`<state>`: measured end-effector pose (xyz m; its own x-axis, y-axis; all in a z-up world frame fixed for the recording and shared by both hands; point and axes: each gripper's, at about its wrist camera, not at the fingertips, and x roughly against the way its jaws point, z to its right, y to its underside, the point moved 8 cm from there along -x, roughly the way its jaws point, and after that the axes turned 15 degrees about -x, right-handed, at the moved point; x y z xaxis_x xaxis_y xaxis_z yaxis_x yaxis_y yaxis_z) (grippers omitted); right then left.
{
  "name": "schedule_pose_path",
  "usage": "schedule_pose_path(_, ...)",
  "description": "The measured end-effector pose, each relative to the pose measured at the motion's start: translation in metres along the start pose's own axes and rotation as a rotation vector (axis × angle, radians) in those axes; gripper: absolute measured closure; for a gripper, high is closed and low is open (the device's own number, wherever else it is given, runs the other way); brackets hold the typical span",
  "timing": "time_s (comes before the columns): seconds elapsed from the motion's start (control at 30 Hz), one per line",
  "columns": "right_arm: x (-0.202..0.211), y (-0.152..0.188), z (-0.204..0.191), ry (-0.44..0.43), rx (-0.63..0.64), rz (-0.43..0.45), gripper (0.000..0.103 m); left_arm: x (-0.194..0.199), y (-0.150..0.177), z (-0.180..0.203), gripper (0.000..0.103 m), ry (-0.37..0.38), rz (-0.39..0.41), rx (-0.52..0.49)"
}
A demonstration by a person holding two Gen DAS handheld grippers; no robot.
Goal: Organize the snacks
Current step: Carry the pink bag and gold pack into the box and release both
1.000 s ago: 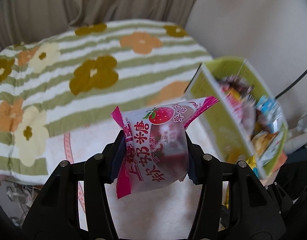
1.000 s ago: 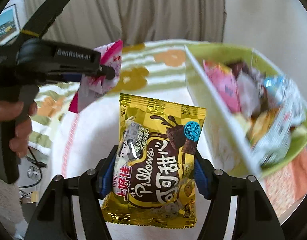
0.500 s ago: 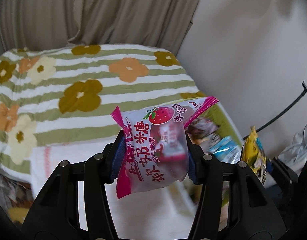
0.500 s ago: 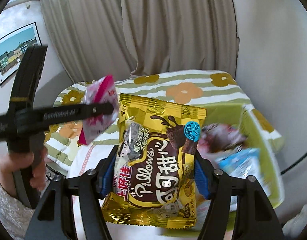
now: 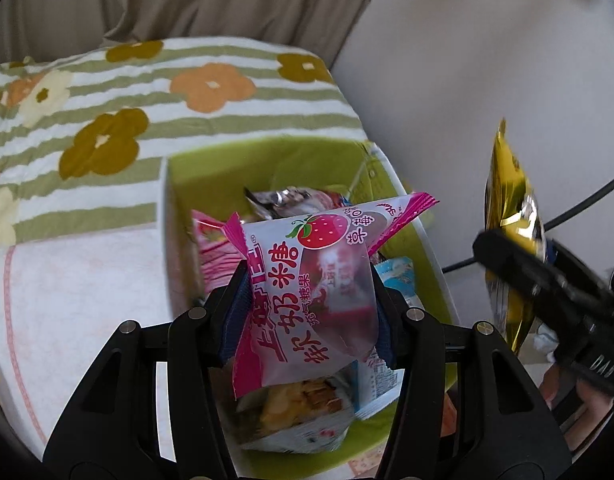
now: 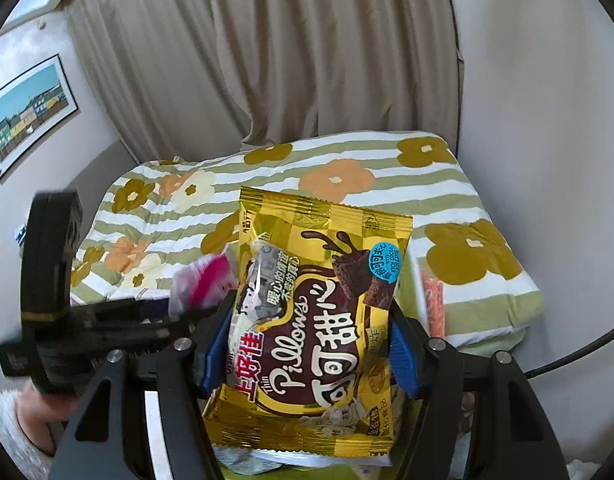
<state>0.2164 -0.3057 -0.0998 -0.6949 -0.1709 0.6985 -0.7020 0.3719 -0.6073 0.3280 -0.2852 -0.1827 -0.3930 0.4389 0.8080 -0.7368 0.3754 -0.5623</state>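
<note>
Left gripper (image 5: 307, 312) — jaws closed on a pink strawberry candy packet (image 5: 311, 288), blue-padded fingers (image 5: 237, 316) pressing its two sides. The packet stands upright between them, its crimped pink end flaring up and to the right, a strawberry printed near the top. It hangs directly above the green bin (image 5: 267, 152), clear of the contents.

Green bin — lime-green inside, pale outer wall, set on a white towel (image 5: 75, 292) near the right edge of the bed. It holds a heap of wrapped snacks (image 5: 295, 412): a silver-and-dark wrapper toward the far side, a pink packet by the left wall, a blue-and-white one by the right wall, a clear pack of pale pastry nearest the camera.

Right gripper (image 6: 311, 344) — jaws closed on a yellow Pillows packet (image 6: 315, 320), blue pads (image 6: 401, 356) against both of its side edges. The bag faces the camera, gold with a brown panel and a round blue sticker at upper right. In the left wrist view the same bag shows edge-on just to the right of the bin, held up beside it.

Bedspread (image 6: 347, 176) — green and white stripes with ochre, orange and cream flowers, covering the bed behind both packets.

Curtain (image 6: 267, 52) — beige, pleated, hanging behind the bed.

Framed picture (image 6: 27, 108) — a waterfront scene, on the wall at left.

Person's hand (image 6: 35, 412) — in a white fuzzy sleeve, on the left gripper's handle.
</note>
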Motion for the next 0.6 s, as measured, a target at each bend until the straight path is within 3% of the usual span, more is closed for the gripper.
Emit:
schedule_pose_path(0.1, -0.005, -0.007, 0.009, -0.002, -0.013, 0.001, 0.041, -0.006, -0.005, 0.005, 0.050, -0.012, 0.008, -0.021)
schedule_pose_path(0.17, -0.007, -0.012, 0.014, 0.001, -0.012, 0.000, 0.041, -0.007, -0.010, 0.005, 0.032, -0.034, 0.016, -0.046)
schedule_pose_path(0.23, -0.011, -0.015, 0.016, -0.005, -0.016, -0.006, 0.041, -0.005, -0.011, 0.000, 0.000, -0.100, 0.008, -0.062)
schedule_pose_path(0.33, -0.016, -0.020, 0.021, -0.010, -0.019, -0.016, 0.041, -0.001, -0.005, -0.008, 0.000, -0.145, 0.000, -0.070)
schedule_pose_path(0.47, -0.025, -0.021, 0.025, -0.018, -0.028, -0.040, 0.041, 0.008, 0.003, -0.017, 0.000, -0.103, 0.029, -0.045)
schedule_pose_path(0.6, -0.036, -0.021, 0.024, -0.027, -0.021, -0.071, 0.041, 0.020, 0.009, -0.027, 0.000, -0.131, 0.044, -0.025)
